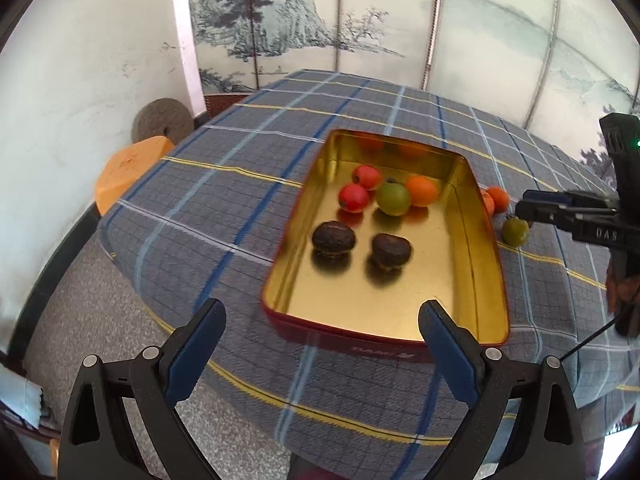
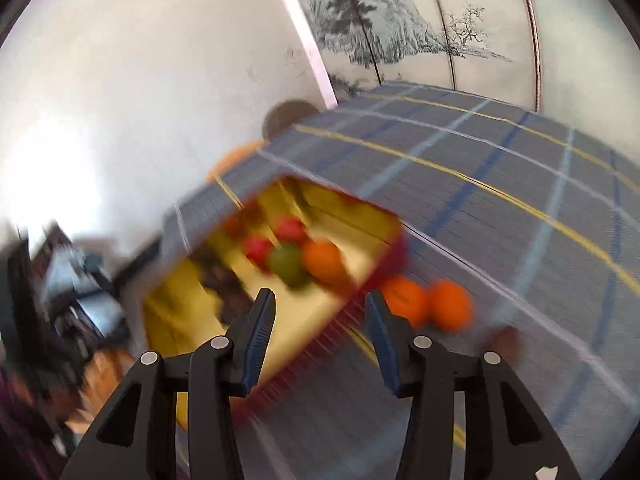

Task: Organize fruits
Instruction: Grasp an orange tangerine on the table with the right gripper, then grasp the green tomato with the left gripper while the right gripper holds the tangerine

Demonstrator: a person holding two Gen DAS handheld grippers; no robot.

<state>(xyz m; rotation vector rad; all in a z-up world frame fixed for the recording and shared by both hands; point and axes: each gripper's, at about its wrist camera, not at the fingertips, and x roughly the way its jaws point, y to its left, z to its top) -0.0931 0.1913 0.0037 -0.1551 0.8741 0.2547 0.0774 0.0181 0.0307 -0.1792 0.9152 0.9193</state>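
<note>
A gold tin tray (image 1: pixel 476 264) with red sides sits on the plaid tablecloth. In it lie two red fruits (image 1: pixel 354 197), a green fruit (image 1: pixel 394 199), an orange fruit (image 1: pixel 422 190) and two dark brown fruits (image 1: pixel 333 237). Outside its right wall lie orange fruits (image 1: pixel 497 199) and a green fruit (image 1: pixel 515 232). My left gripper (image 1: pixel 322 328) is open and empty at the tray's near edge. My right gripper (image 1: pixel 524 210) hovers by the outside green fruit. In the blurred right wrist view it (image 2: pixel 320 308) is open and empty over the tray's wall (image 2: pixel 384 256), next to two orange fruits (image 2: pixel 428 300).
The table (image 1: pixel 224 200) has a blue-grey plaid cloth; its left edge drops to a speckled floor (image 1: pixel 100 300). An orange stool (image 1: pixel 128 168) and a round stone (image 1: pixel 162 120) stand by the white wall. A painted screen (image 1: pixel 400 20) stands behind the table.
</note>
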